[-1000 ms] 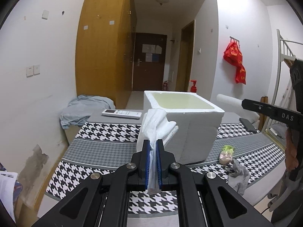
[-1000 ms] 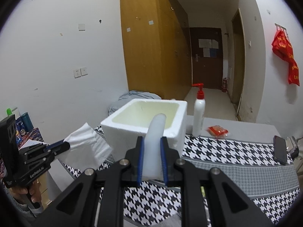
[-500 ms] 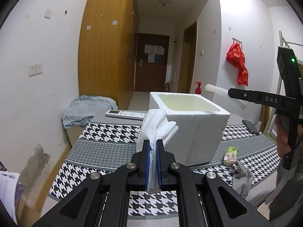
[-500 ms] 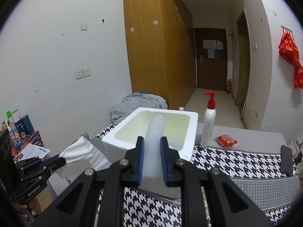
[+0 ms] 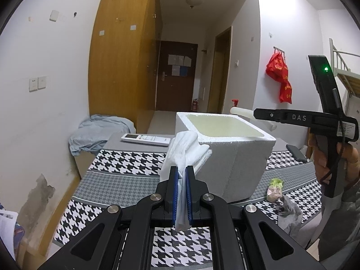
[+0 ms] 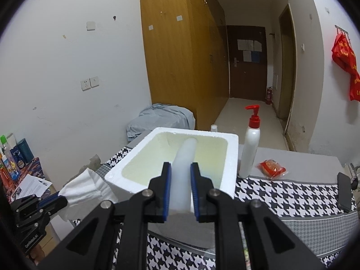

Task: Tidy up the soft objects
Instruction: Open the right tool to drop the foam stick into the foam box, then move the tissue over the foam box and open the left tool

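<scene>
My left claw (image 5: 182, 181) is pinching a folded white cloth (image 5: 183, 151), its blue-lined fingers (image 5: 174, 193) pressed against the fabric from both sides. The cloth stands up out of my grip and hangs in the air just beside the near corner of the white foam box (image 5: 234, 157); from this view I cannot tell whether the fabric touches the box wall. My right claw (image 6: 180, 186) is clamped on a pale, soft foam tube (image 6: 182, 164), which reaches forward past the near rim of the box and over its yellowish open inside. The far end of the tube sits above the middle of the box interior, held in the air.

The box stands on a table with a black-and-white houndstooth cloth (image 5: 126, 164). Toward the table's far edge lies a white remote control (image 5: 145, 139). Near the right edge of the table, beside the box, lie a small green-and-pink soft item (image 5: 275, 190) and a crumpled grey rag (image 5: 289, 216). Behind the box, on the right-wrist view, stand a white pump bottle with a red top (image 6: 250, 150) and a red snack packet (image 6: 271, 168), with a dark phone (image 6: 344, 191) at the table's right edge.
</scene>
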Demonstrator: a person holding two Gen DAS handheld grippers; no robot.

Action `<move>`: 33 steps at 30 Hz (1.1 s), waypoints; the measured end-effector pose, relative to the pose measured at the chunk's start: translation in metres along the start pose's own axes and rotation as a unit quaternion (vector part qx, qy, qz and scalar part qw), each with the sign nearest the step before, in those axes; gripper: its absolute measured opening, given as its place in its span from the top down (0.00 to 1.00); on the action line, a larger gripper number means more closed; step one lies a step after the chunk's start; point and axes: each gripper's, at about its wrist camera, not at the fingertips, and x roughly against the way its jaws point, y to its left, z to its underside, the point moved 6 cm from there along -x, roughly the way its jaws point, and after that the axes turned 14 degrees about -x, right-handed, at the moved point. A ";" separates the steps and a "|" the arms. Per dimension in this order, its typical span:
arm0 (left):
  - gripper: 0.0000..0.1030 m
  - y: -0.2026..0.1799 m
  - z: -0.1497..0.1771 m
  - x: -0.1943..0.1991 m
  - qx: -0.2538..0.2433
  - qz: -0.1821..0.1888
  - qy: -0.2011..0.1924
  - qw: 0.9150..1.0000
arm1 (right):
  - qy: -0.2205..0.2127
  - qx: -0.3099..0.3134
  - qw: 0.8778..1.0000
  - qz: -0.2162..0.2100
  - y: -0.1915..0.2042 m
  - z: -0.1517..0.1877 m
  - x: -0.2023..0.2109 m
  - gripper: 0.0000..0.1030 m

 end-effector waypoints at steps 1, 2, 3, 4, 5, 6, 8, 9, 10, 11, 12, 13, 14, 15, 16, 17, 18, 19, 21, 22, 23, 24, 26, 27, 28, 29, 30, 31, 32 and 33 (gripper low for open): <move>0.93 0.001 0.000 -0.001 0.002 0.000 0.000 1.000 | 0.000 0.001 1.000 0.000 0.001 -0.001 -0.002 0.80; 0.93 0.002 0.000 -0.001 0.003 0.000 0.000 1.000 | 0.001 0.002 1.000 0.000 0.003 -0.002 -0.004 0.80; 0.93 0.003 0.000 -0.001 0.004 0.000 -0.001 1.000 | 0.004 0.002 1.000 -0.001 0.004 -0.002 -0.006 0.80; 0.93 0.004 0.000 -0.001 0.006 0.000 0.000 1.000 | 0.007 0.001 1.000 -0.003 0.005 -0.003 -0.008 0.80; 0.93 0.005 0.000 -0.001 0.006 -0.001 -0.001 1.000 | 0.009 -0.001 1.000 -0.008 0.006 -0.003 -0.010 0.80; 0.93 0.006 -0.001 -0.001 0.007 -0.001 -0.002 1.000 | 0.011 -0.001 1.000 -0.013 0.007 -0.004 -0.012 0.80; 0.93 0.007 -0.002 0.000 0.007 -0.004 -0.004 1.000 | 0.013 0.004 1.000 -0.008 0.009 -0.003 -0.016 0.74; 0.93 0.008 -0.003 0.000 0.007 -0.005 -0.005 1.000 | 0.013 0.009 1.000 -0.004 0.010 -0.002 -0.018 0.72; 0.93 0.008 -0.003 0.001 0.007 -0.005 -0.005 1.000 | 0.011 0.016 1.000 0.002 0.011 -0.002 -0.019 0.61; 0.93 0.008 -0.004 0.002 0.007 -0.007 -0.006 1.000 | 0.008 0.017 1.000 0.004 0.010 -0.001 -0.018 0.50; 0.93 0.009 -0.005 0.002 0.007 -0.008 -0.007 1.000 | 0.005 0.016 1.000 0.003 0.011 -0.001 -0.017 0.44; 0.93 0.009 -0.006 0.003 0.007 -0.009 -0.008 1.000 | 0.001 0.012 1.000 -0.001 0.010 -0.001 -0.015 0.35; 0.93 0.009 -0.007 0.003 0.008 -0.011 -0.010 1.000 | -0.003 0.009 1.000 -0.006 0.009 -0.002 -0.012 0.32; 0.93 0.009 -0.009 0.005 0.007 -0.013 -0.012 1.000 | -0.006 0.008 1.000 -0.008 0.009 -0.003 -0.010 0.32; 0.93 0.009 -0.011 0.006 0.007 -0.014 -0.015 1.000 | -0.007 0.009 1.000 -0.009 0.008 -0.004 -0.009 0.32; 0.93 0.010 -0.014 0.007 0.007 -0.015 -0.018 1.000 | -0.008 0.008 1.000 -0.012 0.007 -0.004 -0.006 0.31; 0.93 0.010 -0.017 0.009 0.009 -0.015 -0.021 1.000 | -0.008 0.006 1.000 -0.014 0.006 -0.004 -0.005 0.31; 0.93 0.010 -0.019 0.010 0.009 -0.016 -0.024 1.000 | -0.009 0.003 1.000 -0.016 0.004 -0.003 -0.002 0.29; 0.93 0.010 -0.025 0.013 0.005 -0.020 -0.029 0.999 | -0.010 0.001 1.000 -0.014 0.002 -0.003 0.000 0.25; 0.93 0.009 -0.028 0.015 0.003 -0.023 -0.032 0.999 | -0.013 -0.001 1.000 -0.013 -0.001 -0.002 0.003 0.23; 0.93 0.008 -0.029 0.016 0.002 -0.024 -0.034 0.999 | -0.015 -0.002 1.000 -0.013 -0.003 -0.002 0.004 0.23; 0.93 0.008 -0.032 0.016 0.001 -0.026 -0.035 0.999 | -0.015 -0.004 1.000 -0.014 -0.005 0.000 0.006 0.23; 0.93 0.005 -0.037 0.018 -0.002 -0.028 -0.039 0.999 | -0.016 -0.010 1.000 -0.019 -0.010 0.003 0.011 0.23; 0.93 0.005 -0.039 0.019 -0.003 -0.027 -0.041 0.999 | -0.015 -0.011 1.000 -0.020 -0.011 0.003 0.013 0.22; 0.93 0.003 -0.042 0.019 -0.004 -0.025 -0.043 0.999 | -0.016 -0.012 1.000 -0.020 -0.013 0.005 0.014 0.21; 0.93 0.002 -0.045 0.020 -0.005 -0.022 -0.044 0.999 | -0.017 -0.013 1.000 -0.021 -0.015 0.006 0.017 0.19; 0.93 0.001 -0.048 0.020 -0.007 -0.021 -0.046 0.999 | -0.018 -0.012 1.000 -0.021 -0.017 0.008 0.019 0.17; 0.93 0.000 -0.051 0.021 -0.009 -0.021 -0.049 0.999 | -0.020 -0.012 1.000 -0.021 -0.018 0.008 0.020 0.14; 0.93 -0.001 -0.055 0.022 -0.013 -0.023 -0.052 0.998 | -0.025 -0.014 0.999 -0.019 -0.021 0.010 0.023 0.12; 0.93 -0.003 -0.058 0.022 -0.016 -0.023 -0.055 0.998 | -0.027 -0.015 0.999 -0.019 -0.022 0.010 0.025 0.11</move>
